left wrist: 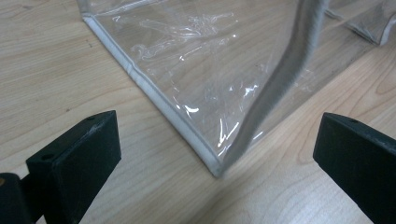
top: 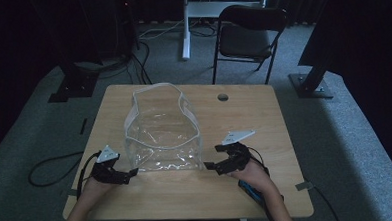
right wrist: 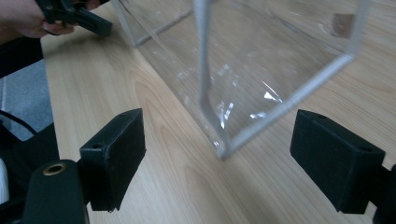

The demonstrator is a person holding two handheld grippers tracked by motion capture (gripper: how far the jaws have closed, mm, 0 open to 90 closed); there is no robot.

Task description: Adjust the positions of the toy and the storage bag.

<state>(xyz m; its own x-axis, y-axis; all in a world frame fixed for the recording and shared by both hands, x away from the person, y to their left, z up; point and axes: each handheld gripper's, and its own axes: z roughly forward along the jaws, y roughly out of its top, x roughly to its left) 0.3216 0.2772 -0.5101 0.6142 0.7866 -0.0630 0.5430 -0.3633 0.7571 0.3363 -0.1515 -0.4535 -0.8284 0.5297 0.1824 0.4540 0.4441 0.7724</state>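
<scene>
The clear plastic bag [top: 162, 134] stands upright on the wooden table [top: 244, 113], a little to the person's left of its middle, its mouth open at the top and its see-through walls edged with pale white trim; the near wall is creased and throws back small glints of light; the left gripper [top: 132, 172] sits low over the table at the bag's near left bottom corner, its tips just beside that corner, and the left gripper view shows its two black jaws spread wide with the bag's trimmed corner [left wrist: 215, 163] lying on the wood ahead of the gap, neither jaw touching it, so that claw is open and holds nothing; the right gripper [top: 210, 166] comes in from the other side, tips pointing at the bag's near right bottom corner and just short of it; in the right gripper view its jaws also stand well apart, the bag's corner seam [right wrist: 223, 151] rising from the table ahead of the gap between them, apart from both pads, so this claw too is open and empty; in that view the left gripper [right wrist: 95, 25] shows by the far end of the bag's near edge, held in a hand [right wrist: 28, 18]; behind the table stand a dark folding chair [top: 248, 35] and a white desk leg [top: 184, 26] on grey carpet.
</scene>
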